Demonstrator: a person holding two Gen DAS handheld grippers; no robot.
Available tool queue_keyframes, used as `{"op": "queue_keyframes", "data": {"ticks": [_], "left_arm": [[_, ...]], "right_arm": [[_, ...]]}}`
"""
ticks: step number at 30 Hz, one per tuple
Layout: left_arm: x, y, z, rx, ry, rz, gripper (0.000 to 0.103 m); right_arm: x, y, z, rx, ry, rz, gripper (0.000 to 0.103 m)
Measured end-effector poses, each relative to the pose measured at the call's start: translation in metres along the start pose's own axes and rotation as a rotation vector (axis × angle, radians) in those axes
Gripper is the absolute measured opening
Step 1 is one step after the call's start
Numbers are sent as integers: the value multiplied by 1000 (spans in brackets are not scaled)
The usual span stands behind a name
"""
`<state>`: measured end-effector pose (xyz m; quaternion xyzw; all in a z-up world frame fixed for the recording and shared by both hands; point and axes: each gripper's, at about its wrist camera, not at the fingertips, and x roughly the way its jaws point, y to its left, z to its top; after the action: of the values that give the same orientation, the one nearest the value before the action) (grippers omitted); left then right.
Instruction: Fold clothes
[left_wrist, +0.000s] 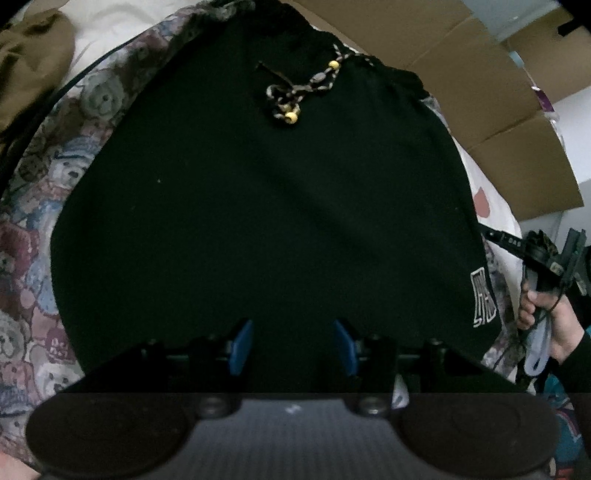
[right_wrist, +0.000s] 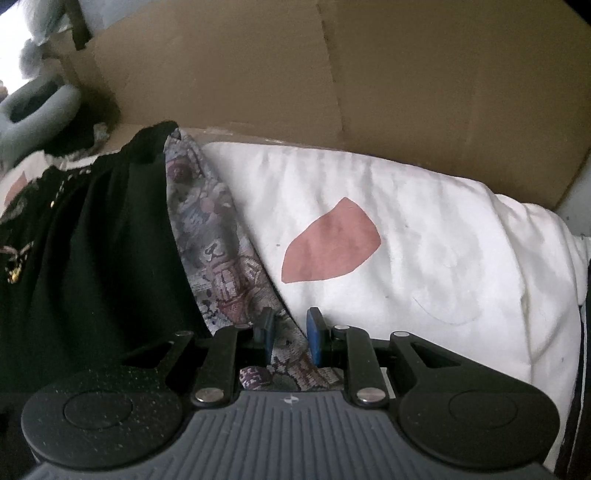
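- The black shorts (left_wrist: 266, 206) lie spread flat on a teddy-bear blanket (left_wrist: 33, 229), filling most of the left wrist view; the elastic waistband sits at the far edge, with a braided drawstring (left_wrist: 295, 90) bearing yellow beads coiled just below it
- A white logo patch (left_wrist: 482, 299) marks the near right corner of the shorts
- The left gripper (left_wrist: 292, 345) hovers over the near hem; its blue fingers stand moderately apart with nothing between them
- The right gripper (right_wrist: 290, 334) points at the blanket strip just right of the shorts' right edge; its fingers are narrow, a small gap left, gripping nothing; only blanket shows behind the gap
- A person's hand (left_wrist: 546, 317) grasps that gripper's handle at the right edge of the left wrist view
- A white duvet (right_wrist: 424, 236) with a pink shape lies to the right; brown cardboard (right_wrist: 332, 74) stands at the far side
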<state>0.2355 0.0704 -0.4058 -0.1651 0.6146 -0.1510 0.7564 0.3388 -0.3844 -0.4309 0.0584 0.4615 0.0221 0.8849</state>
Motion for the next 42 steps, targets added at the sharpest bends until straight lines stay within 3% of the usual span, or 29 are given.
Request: {"op": "queue_keyframes", "data": {"ticks": [6,8,9,11,18,22,29,36,42], "left_arm": [[-3,-2,-2,7,-11,12,51],[-6,-1,-3,2,-19,19,51],[-7,0,-3,-1,-23,24,51],[-10,3,-4,-9,-33,34,51],[-24,19,-13,-47,-71,77,51],[-31,28,-16,-67,-81,97,51],[-47,40,-9,-86,-113,109,51],[-50,53,5,-111,-132,115,51],[-45,58,13,-106,-119,110,51]], "right_arm": [[3,11,2,-113,31,-22,20],[3,15,2,-163,42,-23,15],[3,17,2,-191,48,-21,3],[3,26,1,-274,51,-41,1],[-3,20,13,-253,29,-154,0],[6,24,12,-256,67,-172,2],[-5,7,38,-100,0,-59,10],[15,19,55,-116,-15,5,10],[32,32,58,-153,-8,-7,19]]}}
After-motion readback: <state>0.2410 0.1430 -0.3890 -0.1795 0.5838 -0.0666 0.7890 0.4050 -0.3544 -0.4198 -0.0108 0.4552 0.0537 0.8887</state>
